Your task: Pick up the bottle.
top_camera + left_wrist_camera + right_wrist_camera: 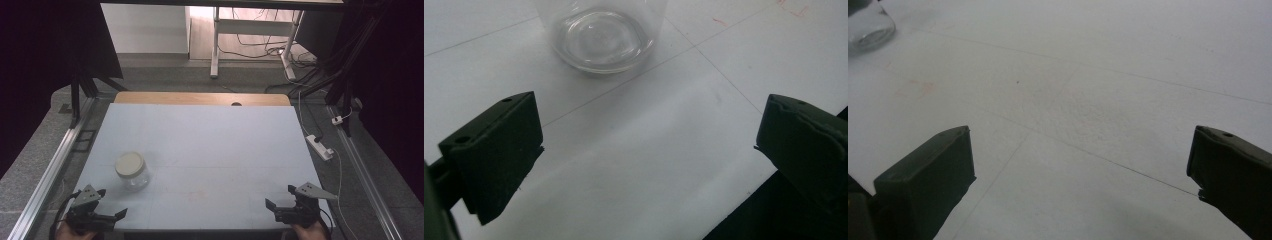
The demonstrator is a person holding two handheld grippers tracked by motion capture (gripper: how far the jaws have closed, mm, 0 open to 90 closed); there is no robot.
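Observation:
A clear glass jar (pixel 132 171) with a cream lid stands upright on the left part of the pale blue table (pixel 210 140). My left gripper (pixel 111 203) rests open at the front left edge, just short of the jar, with nothing between its jaws. In the left gripper view the jar's clear base (pixel 601 37) stands ahead of the open left gripper (pixel 646 145). My right gripper (pixel 280 196) is open at the front right edge, far from the jar. The right gripper view has the jar (pixel 865 25) at its far top left, beyond the open right gripper (pixel 1080 170).
A wooden strip (pixel 200 98) with a round hole borders the table's far edge. Metal rails run along both sides. A white power strip (pixel 320 146) and cables lie on the floor to the right. A white desk frame (pixel 250 35) stands beyond the table.

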